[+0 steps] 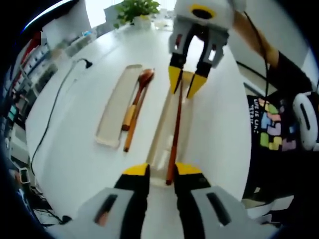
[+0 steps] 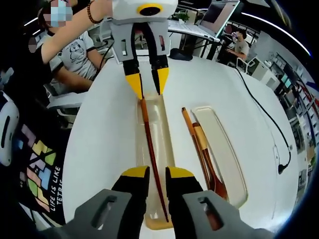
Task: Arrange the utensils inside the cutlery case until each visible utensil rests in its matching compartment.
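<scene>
Center frame, both hand-held grippers, left (image 1: 160, 175) and right (image 2: 157, 177), hold opposite ends of a chopstick (image 1: 175, 130) over the case (image 1: 162, 144); wooden spoon (image 1: 135, 102) left of it.

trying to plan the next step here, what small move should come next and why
Probably release the dark chopstick and pull both grippers back: it already lies lengthwise in the clear case, with the left gripper and right gripper at its two ends. The second chopstick and spoon wait at the beige lid.
</scene>
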Demonstrator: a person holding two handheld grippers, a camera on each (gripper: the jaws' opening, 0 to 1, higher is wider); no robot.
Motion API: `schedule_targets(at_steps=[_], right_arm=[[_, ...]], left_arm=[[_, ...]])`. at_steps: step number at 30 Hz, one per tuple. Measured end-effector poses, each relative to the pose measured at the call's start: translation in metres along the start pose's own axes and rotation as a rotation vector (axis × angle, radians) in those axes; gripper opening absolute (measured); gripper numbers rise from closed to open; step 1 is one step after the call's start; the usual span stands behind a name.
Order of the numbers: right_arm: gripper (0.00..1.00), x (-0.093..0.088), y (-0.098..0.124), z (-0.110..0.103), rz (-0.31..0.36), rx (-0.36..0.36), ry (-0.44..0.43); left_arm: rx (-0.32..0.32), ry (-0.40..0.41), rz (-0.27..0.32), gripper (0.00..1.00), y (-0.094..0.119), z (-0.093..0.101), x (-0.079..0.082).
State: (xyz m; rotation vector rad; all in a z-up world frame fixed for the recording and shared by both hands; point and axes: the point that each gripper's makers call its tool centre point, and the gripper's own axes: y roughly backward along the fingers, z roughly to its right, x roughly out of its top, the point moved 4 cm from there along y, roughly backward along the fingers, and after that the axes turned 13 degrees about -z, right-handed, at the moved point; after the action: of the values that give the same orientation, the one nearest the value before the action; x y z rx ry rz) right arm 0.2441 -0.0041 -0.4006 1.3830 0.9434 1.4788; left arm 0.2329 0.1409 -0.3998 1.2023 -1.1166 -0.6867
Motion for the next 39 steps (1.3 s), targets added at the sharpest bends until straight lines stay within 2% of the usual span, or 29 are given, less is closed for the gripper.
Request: schedule_targets(at_steps=[10,19,24,31,35,39], right_arm=[[0.14,-0.01,0.02,0.014,0.015,-0.039,-0.027],[0.15,-0.031,0.026,0.034,-0.006,-0.062,-0.092],[0.16,-0.047,0.031,0.048,-0.02,-0.086,-0.135],[0.17,-0.072,0.033,0.065,-0.055,-0.125,-0.175],[0.17,-0.09,0.027,0.073,-0.093,-0.136,-0.19],[0.18,-0.097,0.019,0.08,-0.094,-0.139,-0.191]], left_arm=[[0.03,0.012,0.019,0.2,0.003,-0.006,0.01],[0.079,0.043,0.028,0.21,0.003,-0.029,0.023],[0.107,0.049,0.013,0.21,0.0,-0.038,0.025],[0.117,0.047,-0.008,0.21,-0.01,-0.043,0.026],[0.117,0.054,-0.014,0.21,-0.013,-0.046,0.029],[0.12,0.051,-0.027,0.2,-0.017,-0.048,0.031]])
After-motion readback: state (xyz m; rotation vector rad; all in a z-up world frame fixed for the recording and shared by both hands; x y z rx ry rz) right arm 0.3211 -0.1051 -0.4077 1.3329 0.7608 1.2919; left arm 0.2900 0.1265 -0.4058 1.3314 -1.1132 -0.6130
